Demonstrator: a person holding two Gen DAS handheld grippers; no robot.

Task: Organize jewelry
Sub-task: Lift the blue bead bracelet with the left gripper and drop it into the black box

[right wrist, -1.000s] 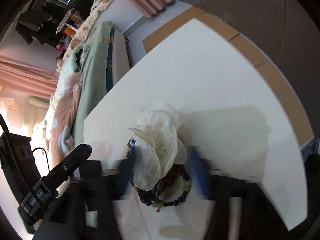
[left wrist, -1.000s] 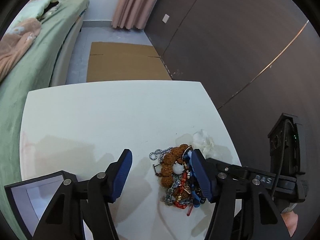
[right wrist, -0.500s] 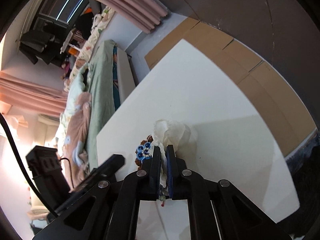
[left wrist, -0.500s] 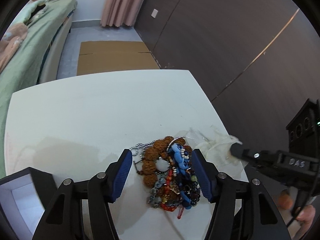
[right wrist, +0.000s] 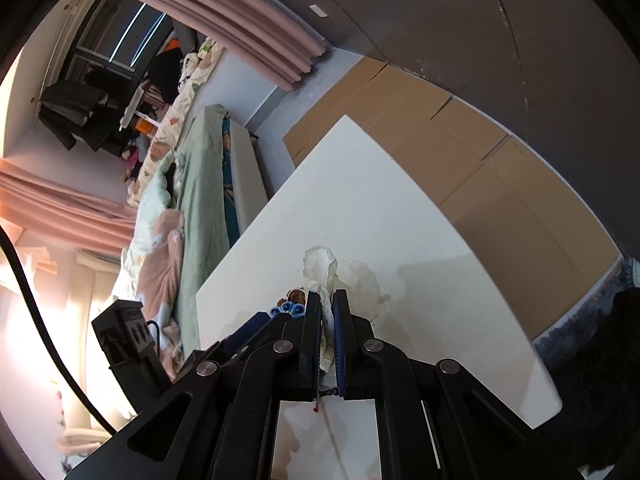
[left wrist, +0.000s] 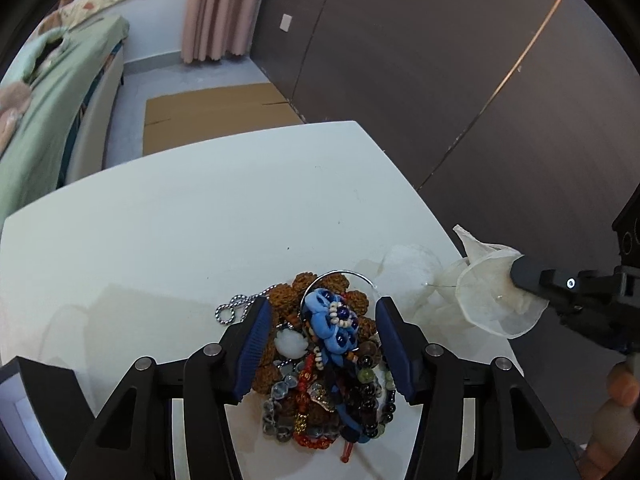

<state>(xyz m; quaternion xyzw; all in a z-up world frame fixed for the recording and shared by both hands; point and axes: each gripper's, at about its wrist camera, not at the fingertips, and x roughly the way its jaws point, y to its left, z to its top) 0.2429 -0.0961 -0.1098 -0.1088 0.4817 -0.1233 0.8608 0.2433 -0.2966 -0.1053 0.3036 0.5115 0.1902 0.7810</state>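
A tangled pile of jewelry [left wrist: 324,364] lies on the white table [left wrist: 200,220]: brown seed beads, a blue flower piece, red and dark bead bracelets, a silver chain. My left gripper [left wrist: 322,316] is open, its jaws standing either side of the pile just above it. My right gripper [right wrist: 327,300] is shut on a white translucent flower ornament [right wrist: 320,268], lifted off the table. The ornament also shows in the left wrist view [left wrist: 488,292], at the right past the table edge.
A dark box with a white lining [left wrist: 16,408] sits at the table's near left corner. Cardboard [left wrist: 212,116] lies on the floor beyond the table. A bed with green bedding [left wrist: 44,92] is at the left, a dark wall at the right.
My right gripper has shut on the white flower ornament and lifted it away to the right of the pile. My left gripper has moved over the jewelry pile.
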